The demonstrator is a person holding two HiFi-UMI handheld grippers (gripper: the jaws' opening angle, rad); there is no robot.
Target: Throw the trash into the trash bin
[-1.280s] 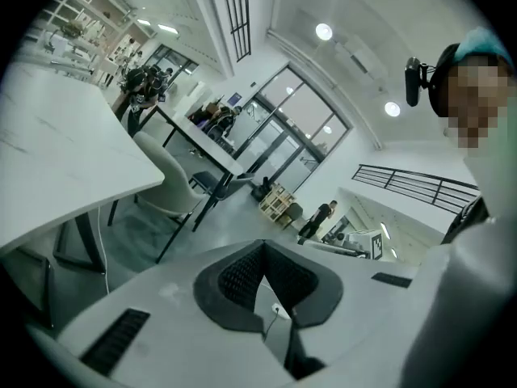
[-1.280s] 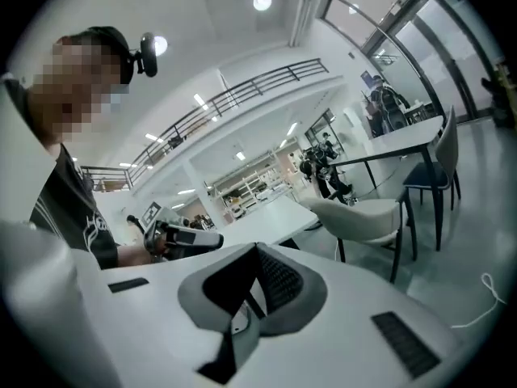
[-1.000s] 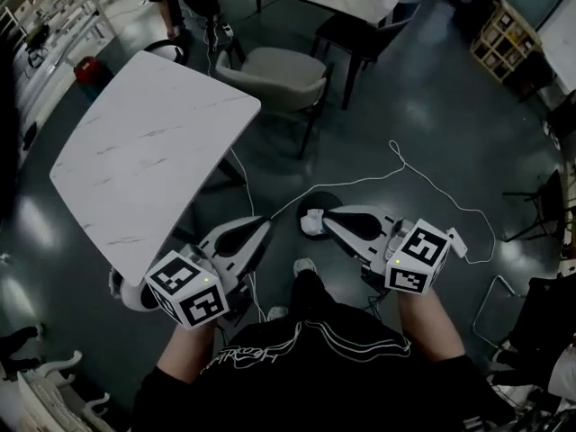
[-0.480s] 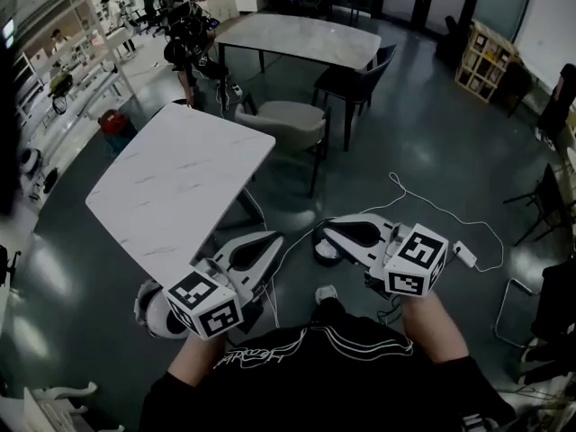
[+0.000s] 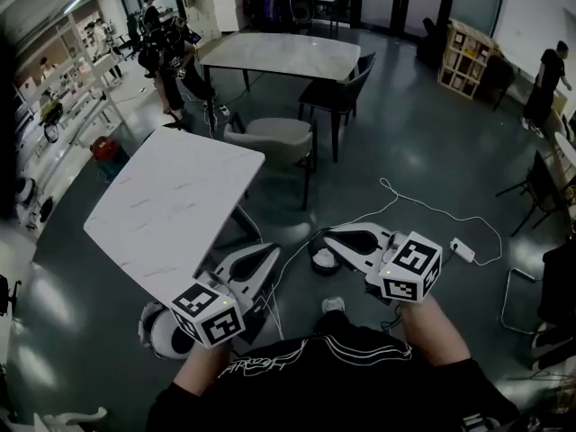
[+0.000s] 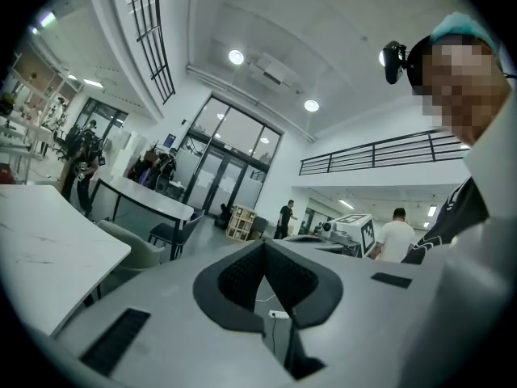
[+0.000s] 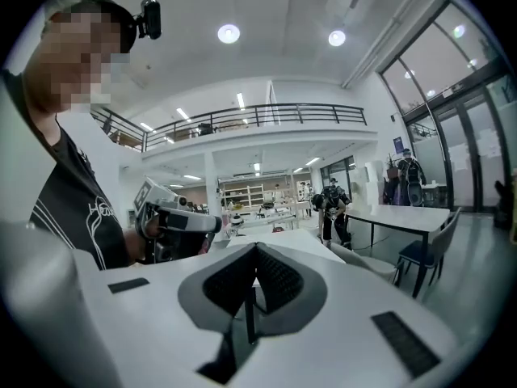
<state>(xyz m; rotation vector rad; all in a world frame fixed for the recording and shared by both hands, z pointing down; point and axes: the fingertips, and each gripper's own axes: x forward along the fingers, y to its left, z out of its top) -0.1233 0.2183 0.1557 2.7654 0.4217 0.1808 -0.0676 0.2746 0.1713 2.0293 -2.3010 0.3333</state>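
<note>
In the head view, the smooth white left gripper and right gripper hover over a glossy dark floor, with a small round dark bin below their tips, near a white marble-topped table. In the left gripper view, its ribbed black pads meet at the tip with nothing between them. In the right gripper view, that gripper's textured pads are likewise pressed together and empty.
</note>
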